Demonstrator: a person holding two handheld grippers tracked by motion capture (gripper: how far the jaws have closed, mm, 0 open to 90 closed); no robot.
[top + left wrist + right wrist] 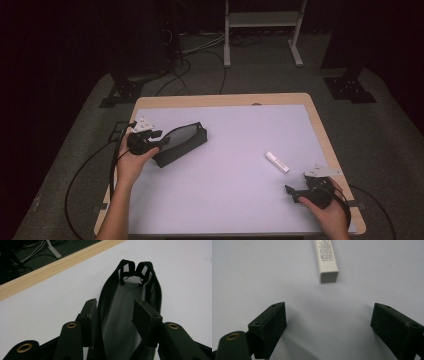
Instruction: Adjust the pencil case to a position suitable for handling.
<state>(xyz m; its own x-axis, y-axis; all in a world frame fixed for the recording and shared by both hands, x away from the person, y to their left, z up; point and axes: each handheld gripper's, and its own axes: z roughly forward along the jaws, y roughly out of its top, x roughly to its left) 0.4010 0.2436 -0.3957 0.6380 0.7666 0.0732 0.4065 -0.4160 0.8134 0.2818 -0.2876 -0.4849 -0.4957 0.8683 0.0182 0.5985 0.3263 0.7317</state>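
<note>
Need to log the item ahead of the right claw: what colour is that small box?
White, with a grey end face and fine dark print on top; the small box shows best in the right gripper view.

My left gripper straddles the near end of a black pouch, one jaw outside its wall, the other inside its open mouth. The pouch lies on the white counter, near the wooden edge.
</note>
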